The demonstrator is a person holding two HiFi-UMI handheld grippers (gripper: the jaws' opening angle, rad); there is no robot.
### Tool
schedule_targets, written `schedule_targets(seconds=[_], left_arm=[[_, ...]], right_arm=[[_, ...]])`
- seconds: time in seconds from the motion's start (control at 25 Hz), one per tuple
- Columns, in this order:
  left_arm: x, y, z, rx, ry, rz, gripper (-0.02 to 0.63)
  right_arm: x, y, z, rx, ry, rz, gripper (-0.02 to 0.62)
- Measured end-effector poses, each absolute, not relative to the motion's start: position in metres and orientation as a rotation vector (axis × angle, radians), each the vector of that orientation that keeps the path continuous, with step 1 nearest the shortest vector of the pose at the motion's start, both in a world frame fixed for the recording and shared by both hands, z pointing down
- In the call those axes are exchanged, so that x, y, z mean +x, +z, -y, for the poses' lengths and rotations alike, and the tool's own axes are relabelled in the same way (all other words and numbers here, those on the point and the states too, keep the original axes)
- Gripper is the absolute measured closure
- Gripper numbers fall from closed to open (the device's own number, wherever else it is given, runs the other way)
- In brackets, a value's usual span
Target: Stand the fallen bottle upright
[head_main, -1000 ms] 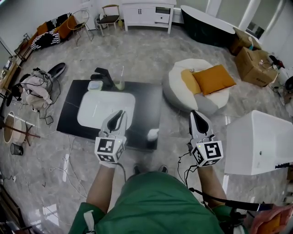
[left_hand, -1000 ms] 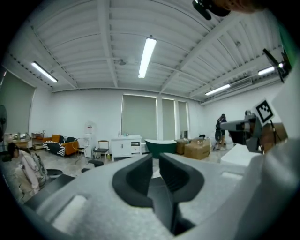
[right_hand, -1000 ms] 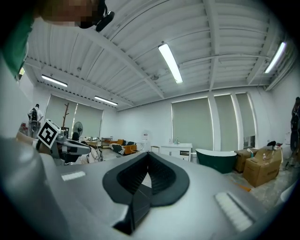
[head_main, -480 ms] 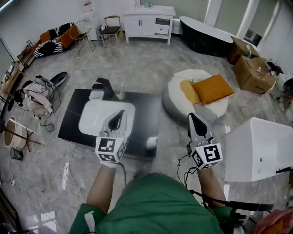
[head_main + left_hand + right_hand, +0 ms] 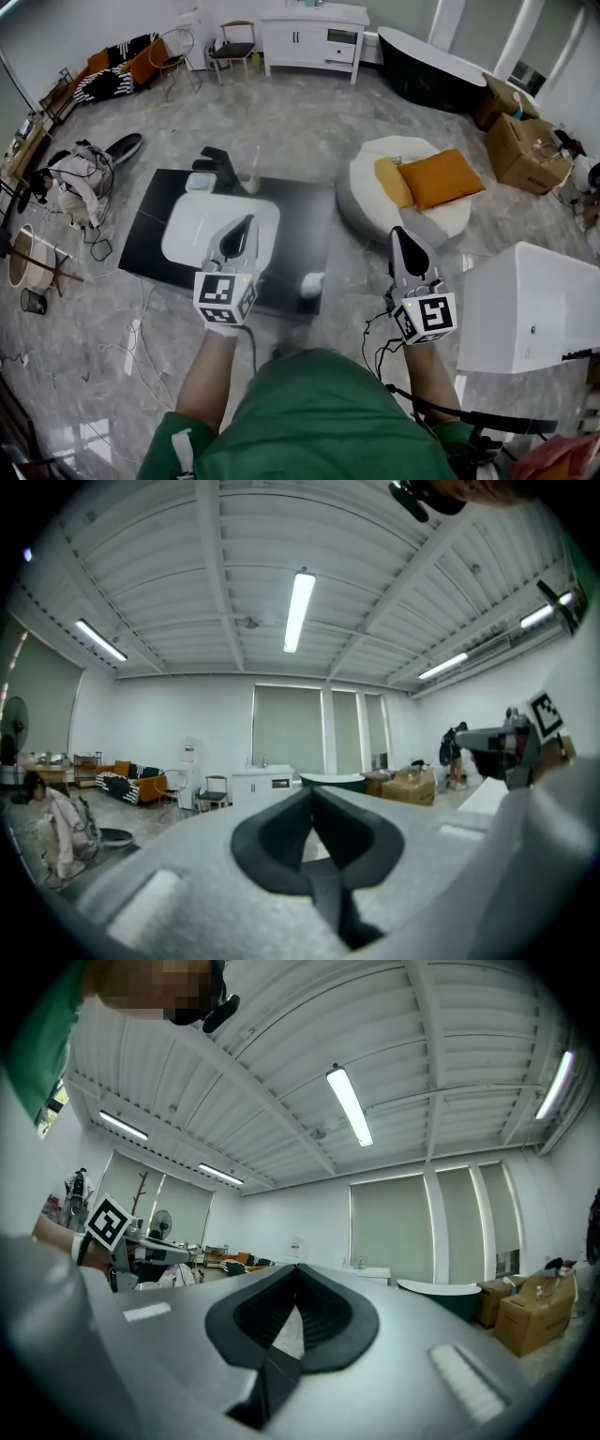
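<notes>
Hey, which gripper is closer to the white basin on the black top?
Left. The left gripper shows over the white basin's near right corner in the head view; the right gripper is off to its right, beyond the black top's edge.

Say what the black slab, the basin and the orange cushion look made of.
Slab: dark, smooth, faintly shiny, perhaps stone or glass. Basin: glossy white, likely ceramic, by its even sheen. Cushion: matte orange fabric, soft by its rounded edges.
</notes>
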State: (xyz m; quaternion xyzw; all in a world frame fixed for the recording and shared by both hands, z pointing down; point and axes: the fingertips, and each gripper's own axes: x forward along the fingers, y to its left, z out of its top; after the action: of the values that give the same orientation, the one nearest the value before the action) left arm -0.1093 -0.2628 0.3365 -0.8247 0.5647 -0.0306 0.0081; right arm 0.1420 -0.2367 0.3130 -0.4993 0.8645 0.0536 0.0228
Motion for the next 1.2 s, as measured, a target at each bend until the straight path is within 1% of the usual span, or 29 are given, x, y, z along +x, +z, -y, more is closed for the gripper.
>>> schedule_targets(seconds=[1.2], left_arm=[[-0.114, 0.35, 0.274, -2.574, -0.118, -1.823, 0.607]], right_arm=[[0.146, 0.323, 0.251, -1.556, 0.122, -2.688, 0.594]])
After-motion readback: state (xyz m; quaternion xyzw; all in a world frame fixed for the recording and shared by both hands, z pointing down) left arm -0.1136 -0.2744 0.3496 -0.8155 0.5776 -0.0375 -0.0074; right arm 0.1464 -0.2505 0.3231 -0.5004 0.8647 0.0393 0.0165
